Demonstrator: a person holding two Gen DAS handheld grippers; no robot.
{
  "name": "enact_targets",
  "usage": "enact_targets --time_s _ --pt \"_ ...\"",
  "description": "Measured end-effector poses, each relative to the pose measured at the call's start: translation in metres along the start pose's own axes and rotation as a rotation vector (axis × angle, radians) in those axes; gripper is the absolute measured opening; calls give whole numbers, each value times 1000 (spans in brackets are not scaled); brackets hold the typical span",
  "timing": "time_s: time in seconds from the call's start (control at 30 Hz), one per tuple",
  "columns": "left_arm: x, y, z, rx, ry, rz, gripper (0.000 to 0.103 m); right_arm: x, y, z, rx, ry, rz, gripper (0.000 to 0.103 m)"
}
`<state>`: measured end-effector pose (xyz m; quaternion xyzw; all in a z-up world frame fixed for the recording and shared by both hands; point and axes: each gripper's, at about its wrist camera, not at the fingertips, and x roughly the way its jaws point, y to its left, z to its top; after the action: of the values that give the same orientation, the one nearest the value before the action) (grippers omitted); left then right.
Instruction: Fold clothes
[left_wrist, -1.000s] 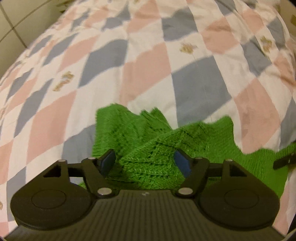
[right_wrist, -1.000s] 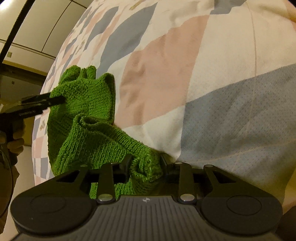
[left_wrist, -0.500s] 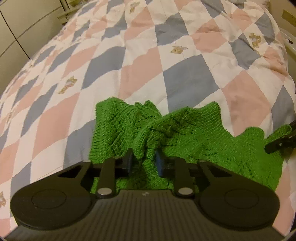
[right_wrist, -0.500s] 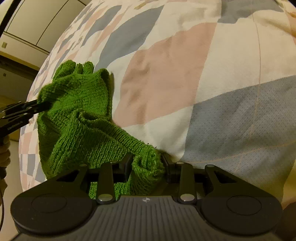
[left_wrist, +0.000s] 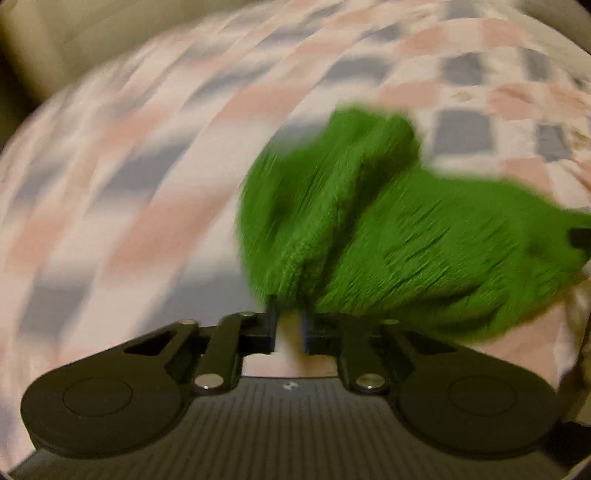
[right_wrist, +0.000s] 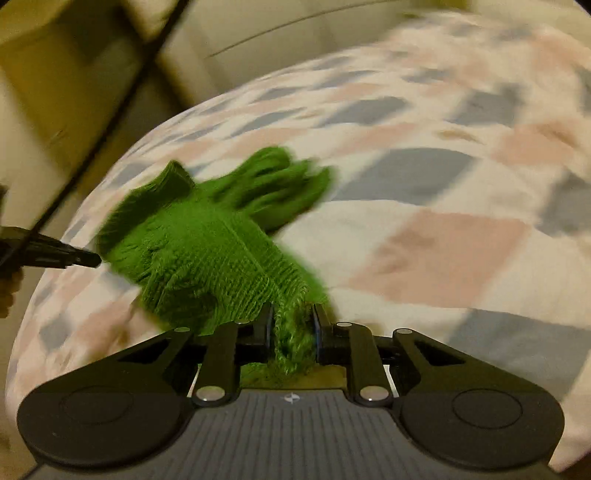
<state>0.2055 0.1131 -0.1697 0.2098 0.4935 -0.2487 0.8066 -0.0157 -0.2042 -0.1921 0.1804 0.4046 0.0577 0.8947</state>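
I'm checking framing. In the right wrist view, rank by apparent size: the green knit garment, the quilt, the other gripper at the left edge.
1. quilt: fills most of the view.
2. green knit garment: a mid-sized patch, motion-blurred.
3. left gripper: only a thin tip shows, cut off by the frame, so its rank reflects cropping.

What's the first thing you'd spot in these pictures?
The bright green knitted garment, bunched up and held between two grippers above the bed. The right gripper is shut on one end, and the left gripper pinches the other. Behind it lies the checked quilt in pink, grey and white, smeared by motion blur.
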Motion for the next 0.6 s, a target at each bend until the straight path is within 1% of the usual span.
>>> enact_targets --time_s 0.03,0.07,0.1,0.13,0.17,0.2,0.23,0.27,0.3,0.33,0.37,0.4,0.43,0.47,0.5,0.53,0.57,0.6 --pt "2 9 -24 -61 56 20 0 1 7 -5 -31 44 23 21" --pt "6 16 -48 -119 115 31 0 3 13 -10 -60 94 47 28" --pt "10 23 -70 -184 177 28 0 7 17 -14 -70 157 69 32" --pt "13 29 -91 -250 234 21 0 12 19 -21 -76 222 63 39" --pt "15 33 -106 -314 272 9 0 14 22 -27 -78 259 42 41" --pt "15 35 -114 -366 293 -2 2 15 21 -32 -64 287 29 41" --pt "15 35 -114 -394 296 -11 3 15 17 -35 -32 309 33 40" --pt "15 32 -105 -392 282 -21 7 13 10 -34 26 319 35 41" --pt "16 29 -97 -390 268 -31 14 11 3 -33 83 313 31 41" --pt "16 26 -87 -386 246 -41 18 8 -5 -30 143 295 25 42" --pt "15 22 -71 -377 205 -57 26 3 -11 -26 192 270 17 43" --pt "14 18 -54 -360 152 -86 39 1 -14 -21 216 245 4 47" --pt "12 13 -36 -331 94 -117 45 -1 -15 -16 233 221 -11 54" --pt "11 8 -18 -299 40 -138 57 -1 -17 -11 227 205 -27 64" --pt "11 3 -1 -263 -9 -143 69 -1 -19 -6 215 192 -44 68" --pt "11 -2 16 -227 -57 -148 73 2 -19 -3 200 185 -61 76" --pt "14 -7 32 -191 -93 -156 74 7 -19 0 184 180 -77 78" --pt "21 -11 46 -156 -108 -172 79 11 -21 -1 182 180 -89 78"
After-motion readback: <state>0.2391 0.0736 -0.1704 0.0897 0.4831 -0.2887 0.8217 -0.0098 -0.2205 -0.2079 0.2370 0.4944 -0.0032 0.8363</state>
